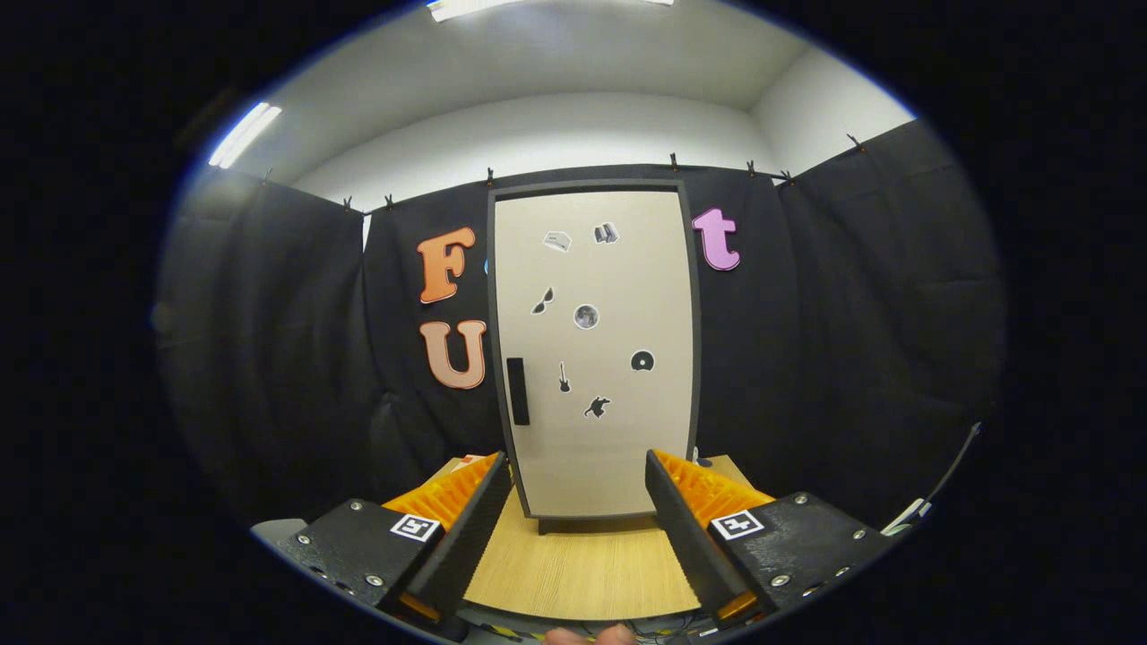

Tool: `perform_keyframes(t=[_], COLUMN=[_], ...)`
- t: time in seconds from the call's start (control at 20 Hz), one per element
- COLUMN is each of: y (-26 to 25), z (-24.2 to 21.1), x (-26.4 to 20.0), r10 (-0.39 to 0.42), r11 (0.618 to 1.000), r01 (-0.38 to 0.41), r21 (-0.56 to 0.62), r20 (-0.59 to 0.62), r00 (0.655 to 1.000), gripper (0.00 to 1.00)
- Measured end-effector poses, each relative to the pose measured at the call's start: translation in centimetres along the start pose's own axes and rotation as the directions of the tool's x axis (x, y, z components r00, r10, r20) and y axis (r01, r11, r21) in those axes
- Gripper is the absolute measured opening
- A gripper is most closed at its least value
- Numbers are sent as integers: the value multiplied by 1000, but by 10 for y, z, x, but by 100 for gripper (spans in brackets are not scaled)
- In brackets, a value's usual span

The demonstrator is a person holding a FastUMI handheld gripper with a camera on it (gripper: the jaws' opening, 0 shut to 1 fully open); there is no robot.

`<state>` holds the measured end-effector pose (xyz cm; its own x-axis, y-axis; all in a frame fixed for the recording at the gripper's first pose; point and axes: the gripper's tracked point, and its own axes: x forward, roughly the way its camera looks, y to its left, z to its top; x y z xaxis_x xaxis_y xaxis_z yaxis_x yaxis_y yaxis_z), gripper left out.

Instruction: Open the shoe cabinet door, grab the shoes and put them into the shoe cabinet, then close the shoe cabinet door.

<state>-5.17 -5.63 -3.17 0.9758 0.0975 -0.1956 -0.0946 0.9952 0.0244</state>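
The shoe cabinet (596, 358) stands upright at the back of the wooden table (582, 569), straight ahead of my fingers. Its beige door (618, 430) is closed, framed in dark grey and dotted with small stickers. A black vertical handle (518, 391) sits on the door's left side at mid height. My gripper (578, 466) is open, held back from the cabinet with nothing between its two black and orange fingers (466, 524). The cabinet's lower part shows in the gap between them.
Black cloth walls close in behind and on both sides of the cabinet. The table's near edge runs just below my fingers, with cables under it. A fingertip of a hand (587, 635) shows at the very bottom. A grey object (273, 530) lies left of the table.
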Motion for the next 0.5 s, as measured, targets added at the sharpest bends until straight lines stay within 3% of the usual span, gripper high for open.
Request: perform_keyframes(t=[0.5], y=[-6], z=[13], x=[-30], r10=[-71], r11=[997], r01=[72], r21=[-19], r20=[59], r00=[996], gripper=[94])
